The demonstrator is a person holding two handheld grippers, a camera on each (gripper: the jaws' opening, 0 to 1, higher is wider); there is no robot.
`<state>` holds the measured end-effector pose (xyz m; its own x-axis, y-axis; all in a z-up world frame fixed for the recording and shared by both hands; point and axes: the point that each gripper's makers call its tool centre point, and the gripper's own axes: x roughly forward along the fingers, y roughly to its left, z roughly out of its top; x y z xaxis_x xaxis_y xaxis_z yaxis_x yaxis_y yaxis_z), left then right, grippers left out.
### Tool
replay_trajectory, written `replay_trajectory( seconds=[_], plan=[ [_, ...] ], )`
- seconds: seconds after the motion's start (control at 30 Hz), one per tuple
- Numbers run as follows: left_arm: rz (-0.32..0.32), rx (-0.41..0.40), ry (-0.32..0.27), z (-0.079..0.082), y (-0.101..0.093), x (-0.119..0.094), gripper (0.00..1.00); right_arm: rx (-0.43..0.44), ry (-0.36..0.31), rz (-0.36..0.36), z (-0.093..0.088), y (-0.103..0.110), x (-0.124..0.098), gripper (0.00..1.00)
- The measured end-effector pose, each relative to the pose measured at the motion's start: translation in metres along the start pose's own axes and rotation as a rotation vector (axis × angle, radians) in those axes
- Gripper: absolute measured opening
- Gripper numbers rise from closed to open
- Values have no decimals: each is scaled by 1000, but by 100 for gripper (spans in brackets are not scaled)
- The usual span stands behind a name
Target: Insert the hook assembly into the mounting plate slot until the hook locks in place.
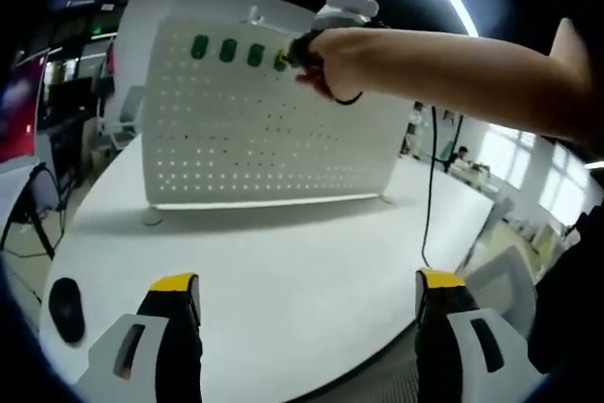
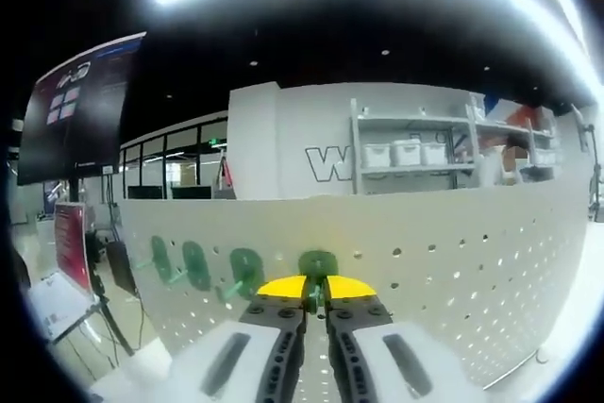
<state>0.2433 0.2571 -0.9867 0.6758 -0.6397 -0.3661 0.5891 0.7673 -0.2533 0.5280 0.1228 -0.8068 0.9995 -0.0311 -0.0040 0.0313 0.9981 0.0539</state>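
**Fourth green hook at the pegboard's top edge**

The right gripper point(image 2: 316, 294), jaws closed on a green hook point(image 2: 318, 264), presses it against the white pegboard point(image 1: 274, 129) near its top edge, beside three mounted hooks point(image 2: 196, 264). The left gripper point(image 1: 307, 301) hangs open above the white tabletop point(image 1: 293, 252)

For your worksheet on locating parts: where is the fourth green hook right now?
In the right gripper view the fourth green hook sits against the pegboard near its top edge, right of three mounted hooks, pinched by the right gripper.
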Motion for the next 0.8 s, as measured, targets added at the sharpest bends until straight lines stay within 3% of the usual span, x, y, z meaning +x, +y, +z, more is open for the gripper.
replay_trajectory(
  seconds=[0.17, 0.27, 0.33, 0.4, 0.47, 0.6, 0.7, 0.8],
  plan=[
    [5, -12, -4, 0, 2, -1, 96, 40, -12, 7, 8, -2, -5, 18],
    [11, -23, -7, 1, 3, -2, 97, 66, -51, 17, 25, -8, -11, 23],
    [9, -35, -12, 1, 4, -2, 97, -17, -66, 11, 32, -16, -16, 25],
    [9, -43, -23, 3, 4, -2, 98, -19, -48, 11, 29, -24, -19, 33],
    [7, -46, -22, 3, 4, -2, 98, -1, -17, 6, 20, -38, -26, 40],
    [3, -34, -16, 2, 2, -2, 98, -9, 57, -2, -8, -66, -49, 44],
    [-3, -34, -8, 0, 1, -1, 98, -2, 106, -17, -30, -85, -66, 57],
    [-16, -23, 7, -2, -3, 0, 98, 100, 135, -58, -47, -110, -88, 71]
  ],
)
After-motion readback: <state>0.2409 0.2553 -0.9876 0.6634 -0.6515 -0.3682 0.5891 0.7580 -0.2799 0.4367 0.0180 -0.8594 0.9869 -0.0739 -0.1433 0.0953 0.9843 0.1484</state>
